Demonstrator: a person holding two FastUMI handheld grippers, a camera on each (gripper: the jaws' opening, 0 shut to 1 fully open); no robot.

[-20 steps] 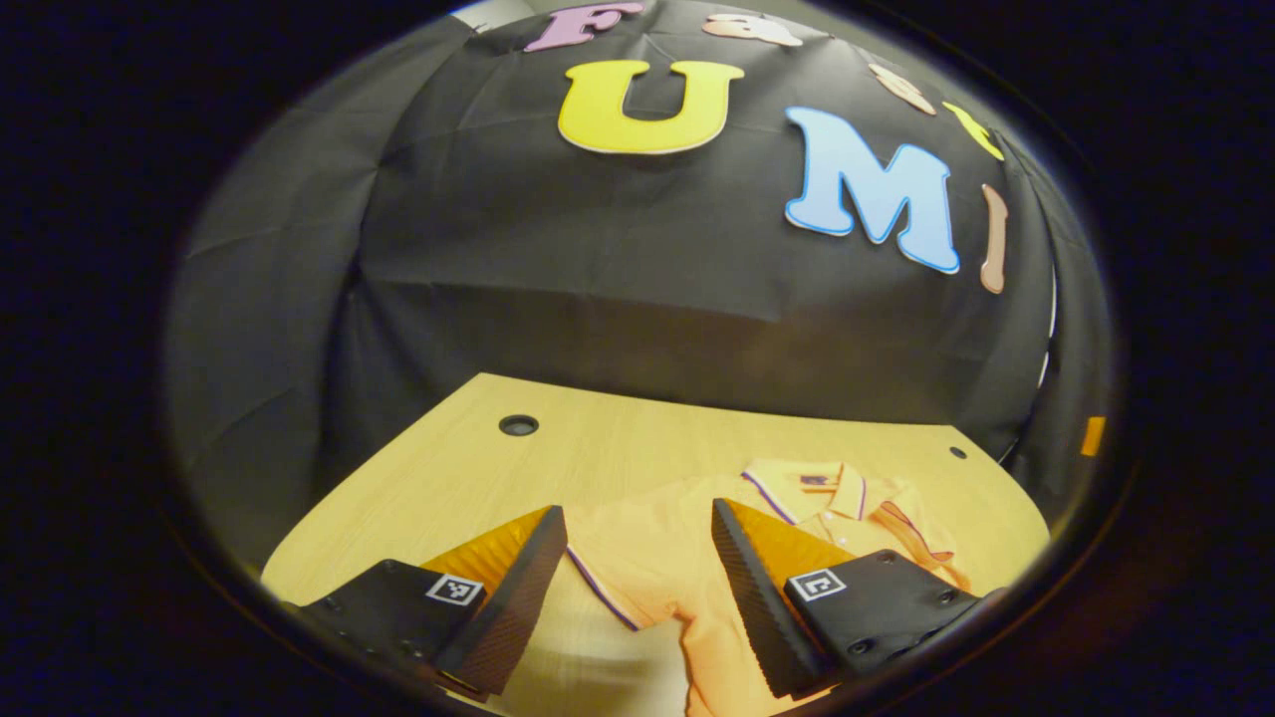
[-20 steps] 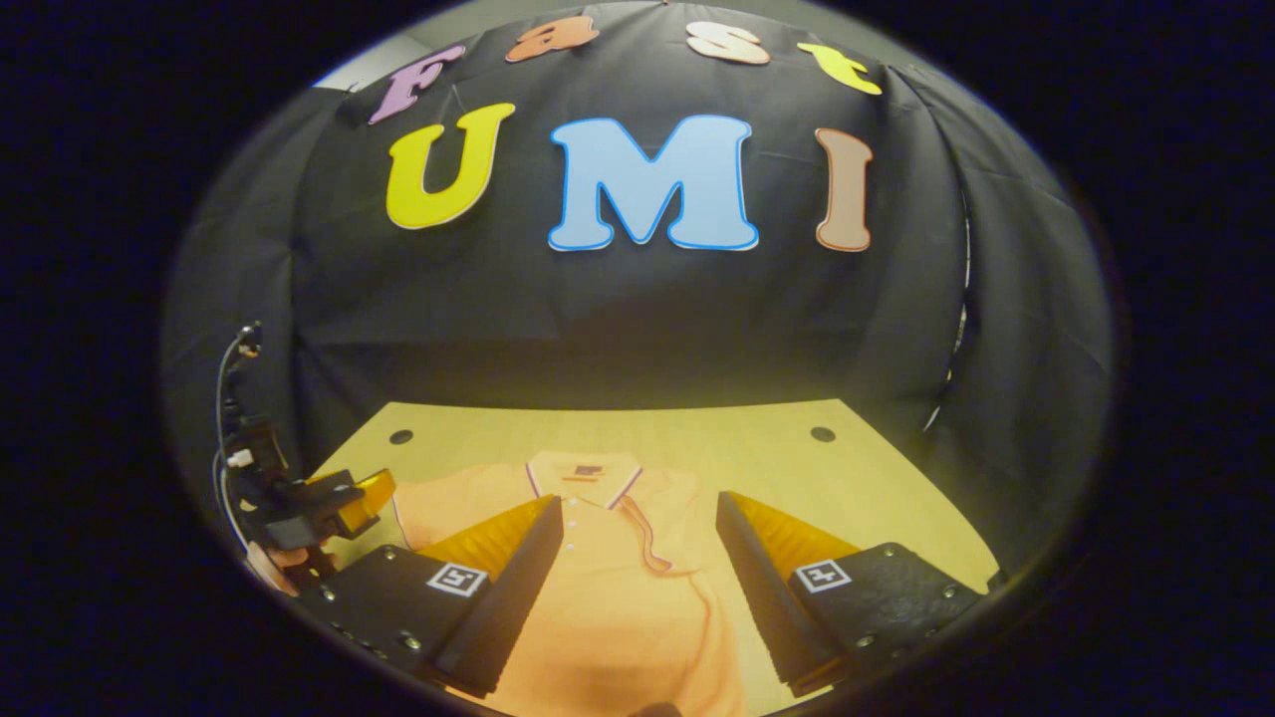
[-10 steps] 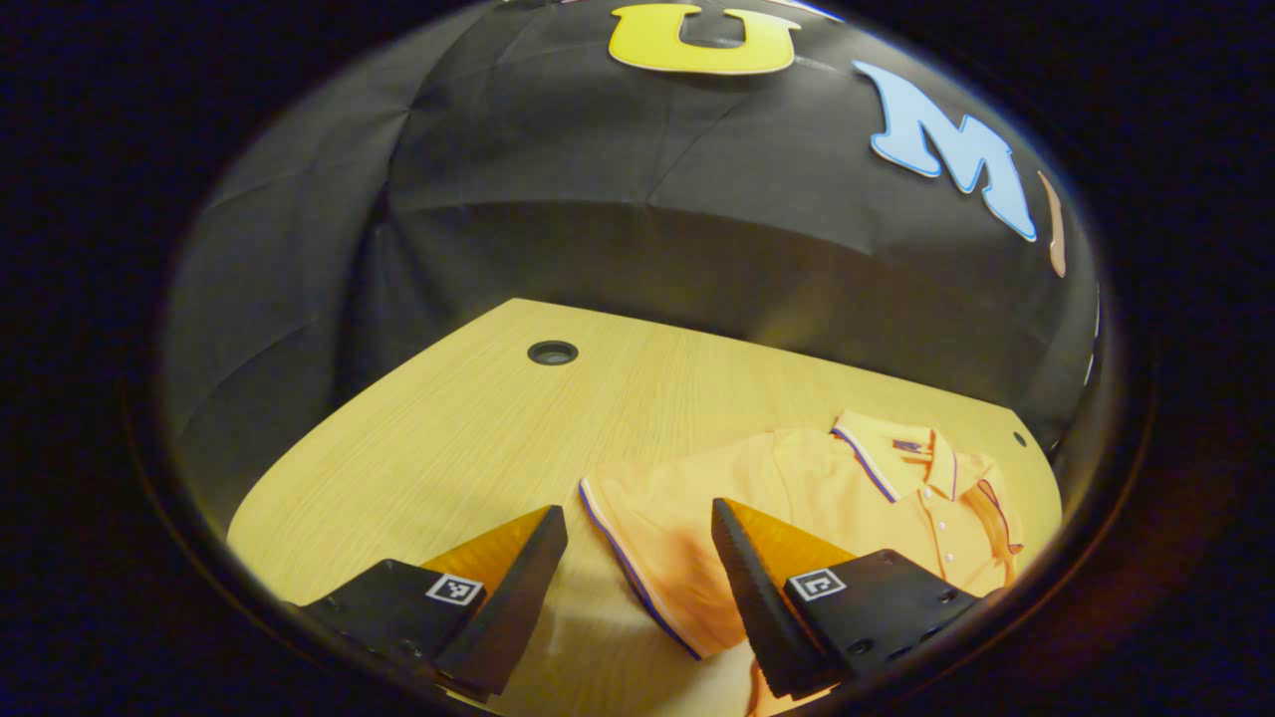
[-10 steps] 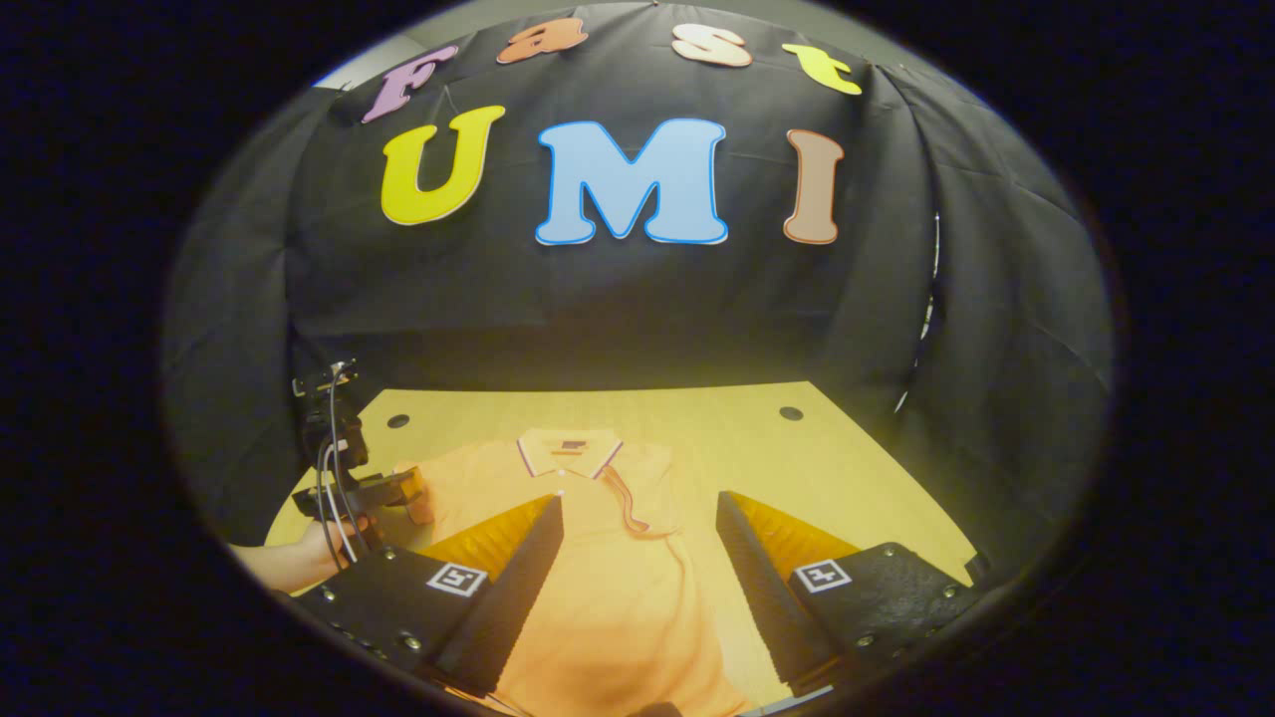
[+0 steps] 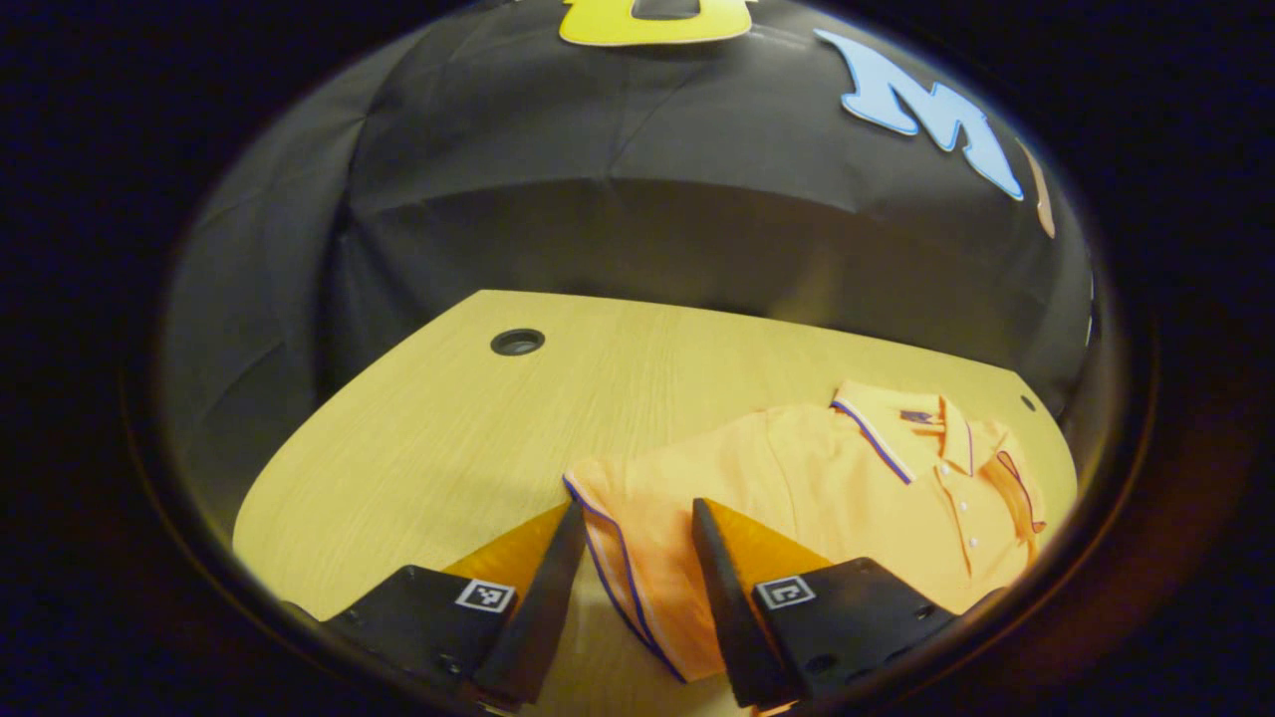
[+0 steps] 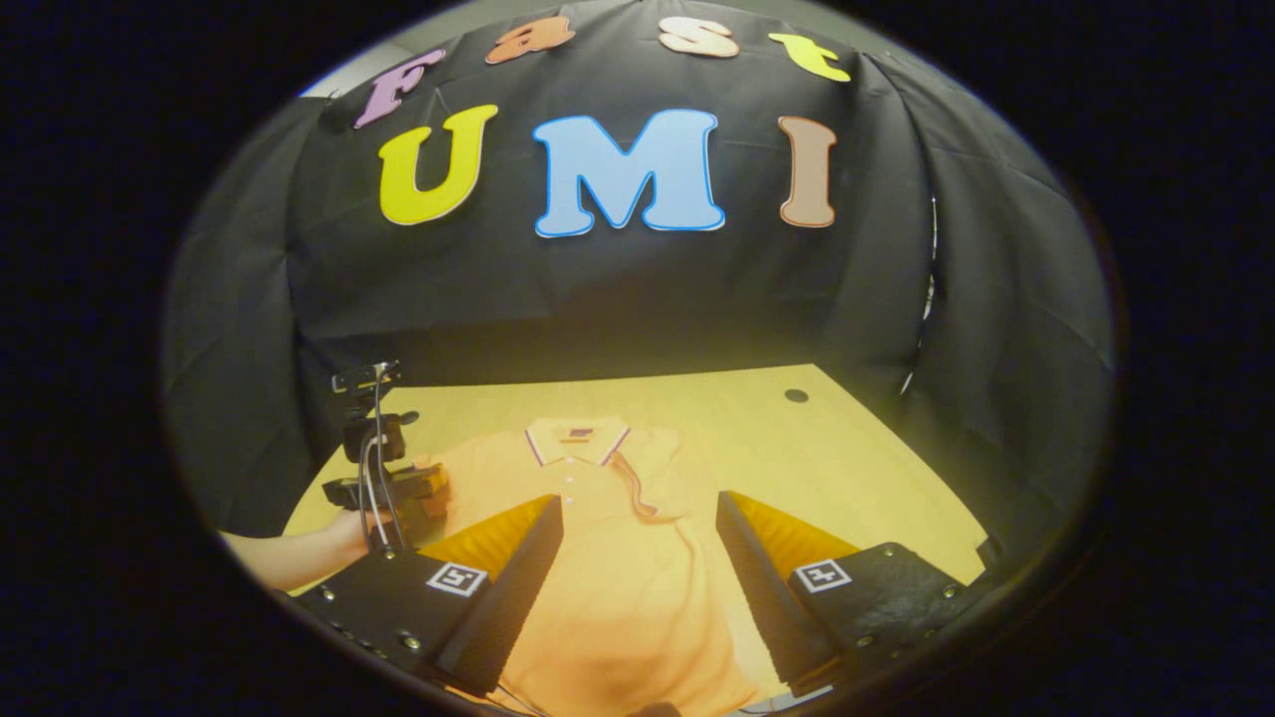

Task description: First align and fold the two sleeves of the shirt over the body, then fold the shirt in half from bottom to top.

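Left gripper view: low, close over shirt (image 5: 817,488) sleeve. Right gripper view: higher, facing collar. Both share shirt, table (image 5: 448,438).

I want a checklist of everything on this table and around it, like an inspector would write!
Surface: wooden table, round holes near the back edge.
Job's things: orange shirt lying flat, collar away; left sleeve spread out, right sleeve looks folded over.
Clutter: nothing seen.
Grippers: left gripper fingers straddle the sleeve hem, not closed; right gripper open over the shirt.
Cables: wires on the left gripper.
Surroundings: black cloth wall.
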